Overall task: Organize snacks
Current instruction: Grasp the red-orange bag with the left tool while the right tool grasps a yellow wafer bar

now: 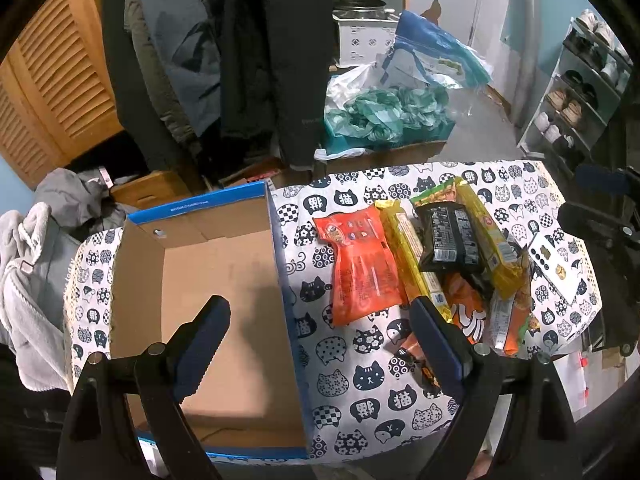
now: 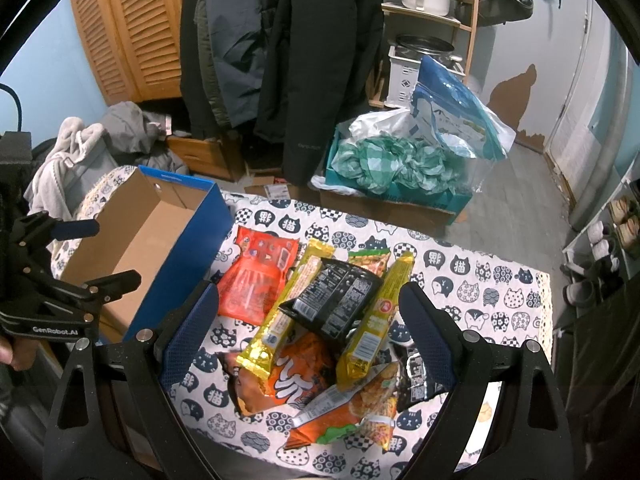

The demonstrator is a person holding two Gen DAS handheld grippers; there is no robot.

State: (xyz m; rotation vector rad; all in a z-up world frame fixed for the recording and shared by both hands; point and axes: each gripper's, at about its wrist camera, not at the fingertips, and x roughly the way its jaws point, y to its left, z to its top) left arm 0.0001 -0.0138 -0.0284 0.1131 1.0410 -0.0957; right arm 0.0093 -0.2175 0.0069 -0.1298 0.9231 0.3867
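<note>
A pile of snack packets lies on the cat-print tablecloth (image 1: 352, 392): an orange-red packet (image 1: 362, 268) (image 2: 256, 276), two long yellow bars (image 1: 412, 260) (image 2: 280, 312), a black packet (image 1: 450, 236) (image 2: 336, 300) on top, and orange packets (image 2: 296, 380) underneath. An empty cardboard box with blue outer sides (image 1: 224, 280) (image 2: 132, 248) stands left of the pile. My left gripper (image 1: 320, 320) hovers open over the box's right wall, holding nothing. Open too, my right gripper (image 2: 308, 320) hangs above the pile, its fingers on either side of the packets.
A white phone-like object (image 1: 556, 268) lies at the table's right edge. Beyond the table hang dark coats (image 2: 312, 60); a box of green cloth and bags (image 2: 392, 164) sits on the floor. A shoe rack (image 1: 580, 88) stands at right, grey clothing (image 1: 32, 272) at left.
</note>
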